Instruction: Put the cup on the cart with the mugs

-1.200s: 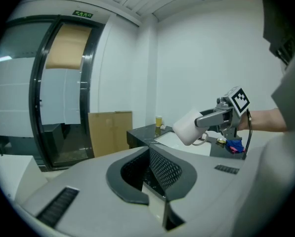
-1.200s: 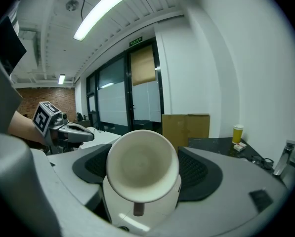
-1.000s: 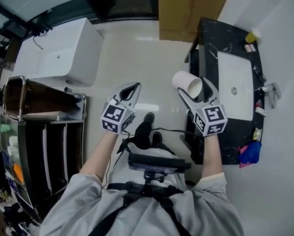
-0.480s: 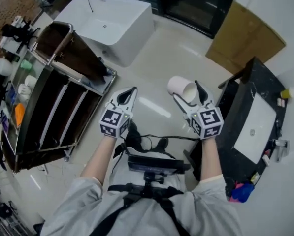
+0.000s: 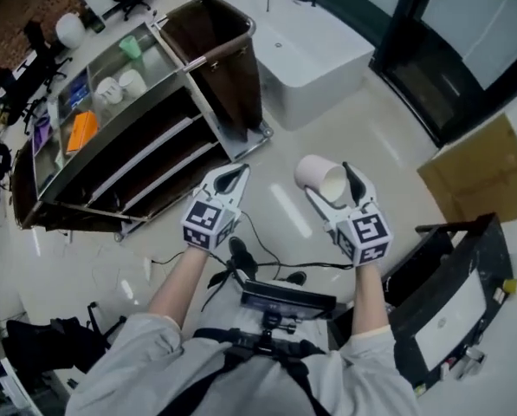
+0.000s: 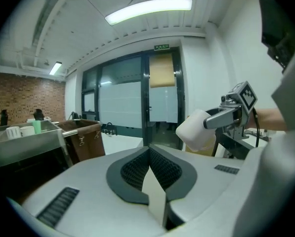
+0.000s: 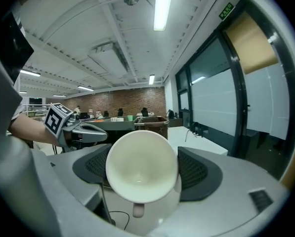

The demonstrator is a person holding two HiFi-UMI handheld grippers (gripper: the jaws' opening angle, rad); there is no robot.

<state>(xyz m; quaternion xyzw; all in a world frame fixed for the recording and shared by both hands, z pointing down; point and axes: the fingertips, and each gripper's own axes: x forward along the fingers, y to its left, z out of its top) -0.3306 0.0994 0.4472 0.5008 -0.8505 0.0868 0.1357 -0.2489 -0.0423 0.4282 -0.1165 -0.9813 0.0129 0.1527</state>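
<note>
**A:** Head view?
**B:** The right gripper (image 5: pixel 331 180) clamps a white cup (image 5: pixel 319 173) over the floor, well apart from the cart (image 5: pixel 111 133). White mugs (image 5: pixel 119 85) sit on the cart's top tray.

**A:** Left gripper view?
**B:** The left gripper (image 6: pixel 148 154) has its jaws pressed together on nothing. The green sign (image 6: pixel 162 47) is too small to read.

**A:** Right gripper view?
**B:** The cup's mouth faces the camera, pinched between both pads, handle down.

I see bright, even light from ceiling strip lamps (image 6: pixel 148 10); glare streaks the glossy floor (image 5: pixel 286 211). Both gripper views bend and darken at their corners.
</note>
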